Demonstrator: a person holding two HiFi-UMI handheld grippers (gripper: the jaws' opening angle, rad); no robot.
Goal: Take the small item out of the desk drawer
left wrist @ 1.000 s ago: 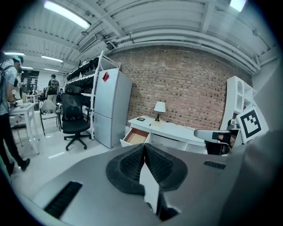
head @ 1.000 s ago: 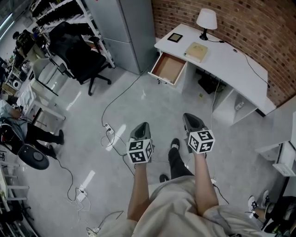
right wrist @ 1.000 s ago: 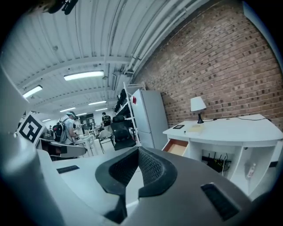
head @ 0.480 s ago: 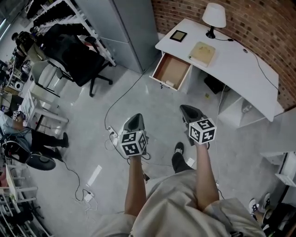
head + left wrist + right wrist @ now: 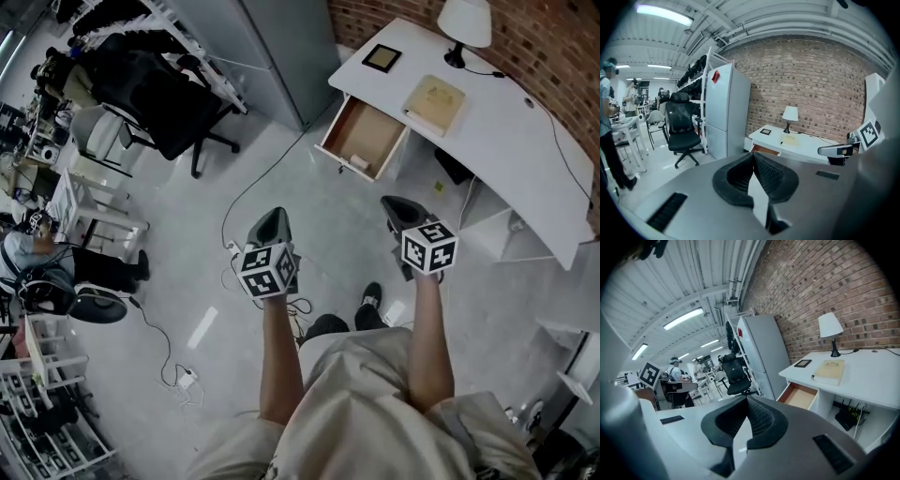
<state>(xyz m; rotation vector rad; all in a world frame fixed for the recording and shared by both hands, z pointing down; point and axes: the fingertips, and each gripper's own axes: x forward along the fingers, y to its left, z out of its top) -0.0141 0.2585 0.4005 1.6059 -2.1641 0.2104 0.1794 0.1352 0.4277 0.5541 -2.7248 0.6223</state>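
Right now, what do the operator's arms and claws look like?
The left claw and right claw have smooth grey tapered shells with black ribbed pads. Each carries a white cube printed with black square markers. No cable shows on either. The forearms have no sleeves. The person wears light beige clothing and black shoes.

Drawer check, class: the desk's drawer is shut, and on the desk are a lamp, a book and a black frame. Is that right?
Not quite. The drawer is pulled open, not shut, as the head view shows. The rest stands: on the desk are a lamp, a book and a black frame.
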